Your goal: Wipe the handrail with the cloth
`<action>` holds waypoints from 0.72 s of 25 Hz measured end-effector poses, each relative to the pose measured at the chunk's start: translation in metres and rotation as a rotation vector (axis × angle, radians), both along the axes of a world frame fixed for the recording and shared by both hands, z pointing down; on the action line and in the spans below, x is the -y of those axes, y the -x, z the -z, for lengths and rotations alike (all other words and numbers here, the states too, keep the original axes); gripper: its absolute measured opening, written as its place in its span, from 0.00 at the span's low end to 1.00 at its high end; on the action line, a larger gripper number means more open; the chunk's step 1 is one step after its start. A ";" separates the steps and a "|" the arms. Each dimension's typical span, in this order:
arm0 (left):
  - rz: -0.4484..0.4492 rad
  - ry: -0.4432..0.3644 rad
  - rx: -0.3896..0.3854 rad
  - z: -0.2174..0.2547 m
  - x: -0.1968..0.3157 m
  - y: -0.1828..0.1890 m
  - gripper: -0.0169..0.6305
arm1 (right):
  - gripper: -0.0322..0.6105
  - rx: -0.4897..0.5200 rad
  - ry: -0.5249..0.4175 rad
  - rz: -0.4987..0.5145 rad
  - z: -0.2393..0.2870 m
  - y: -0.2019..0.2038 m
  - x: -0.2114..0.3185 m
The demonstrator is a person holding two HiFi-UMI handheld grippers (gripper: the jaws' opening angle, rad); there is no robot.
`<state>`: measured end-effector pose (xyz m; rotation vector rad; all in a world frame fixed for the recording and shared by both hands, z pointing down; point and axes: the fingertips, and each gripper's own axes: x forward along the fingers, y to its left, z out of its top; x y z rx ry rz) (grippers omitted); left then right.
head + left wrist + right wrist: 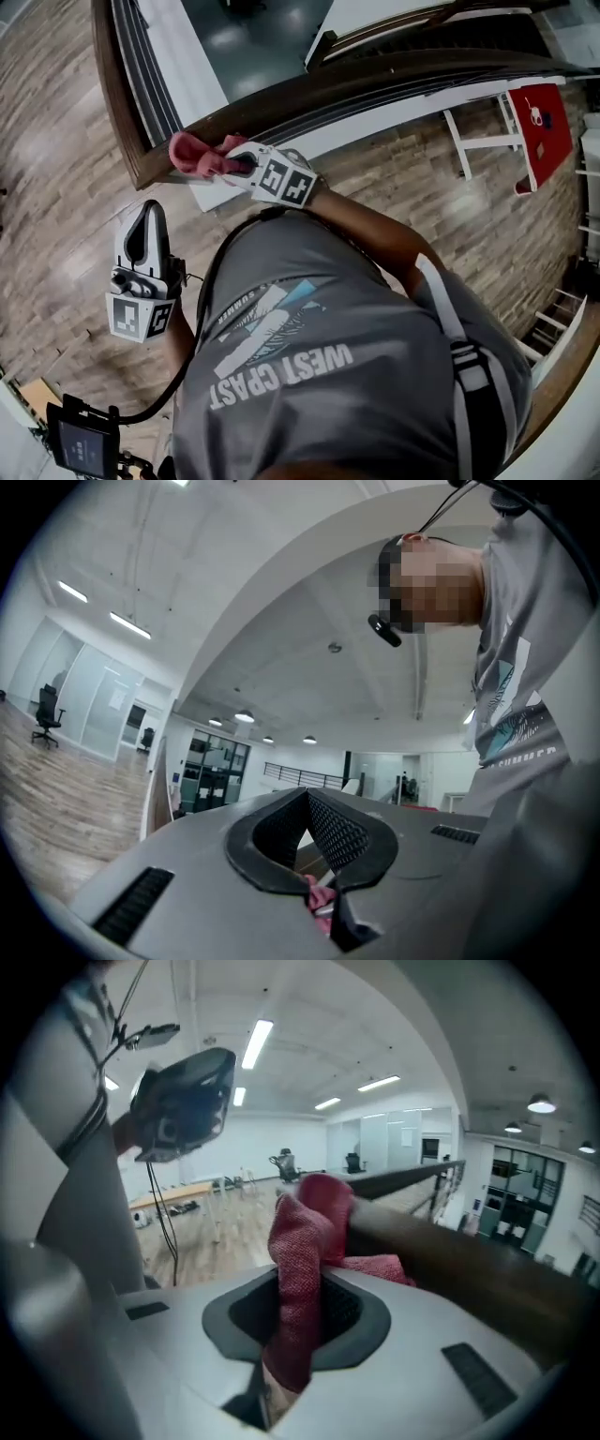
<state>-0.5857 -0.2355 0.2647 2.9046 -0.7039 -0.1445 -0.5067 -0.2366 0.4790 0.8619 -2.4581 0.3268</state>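
The dark wooden handrail (375, 84) curves from the upper left corner across to the right. A red-pink cloth (195, 153) lies bunched on the rail near its bend, and my right gripper (242, 166) is shut on it. In the right gripper view the cloth (305, 1241) rises from between the jaws of the right gripper (298, 1321) and drapes against the rail (469, 1265). My left gripper (146, 225) hangs below the rail over the floor, apart from it, pointing up with nothing held. Its jaws (309, 841) stand together, and a bit of the cloth (321, 895) shows through their gap.
Beyond the rail there is a drop to a lower floor (253, 37). A white table frame with a red board (539, 117) stands at the right on the wood floor. A black device with a screen (82, 445) and its cable sit at the bottom left.
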 end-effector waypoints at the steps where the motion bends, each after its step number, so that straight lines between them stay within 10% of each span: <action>1: 0.015 0.015 0.013 -0.003 0.001 0.001 0.03 | 0.13 -0.028 0.001 -0.087 -0.021 -0.028 -0.008; 6: 0.064 0.084 0.114 -0.029 0.002 0.014 0.03 | 0.13 -0.095 0.034 -0.559 -0.108 -0.148 0.019; 13: 0.051 0.087 0.215 -0.039 0.003 0.005 0.03 | 0.13 -0.078 0.064 -0.396 -0.187 -0.059 0.093; 18: 0.088 0.084 0.221 -0.039 0.009 0.015 0.03 | 0.13 -0.114 0.058 -0.617 -0.218 -0.167 0.082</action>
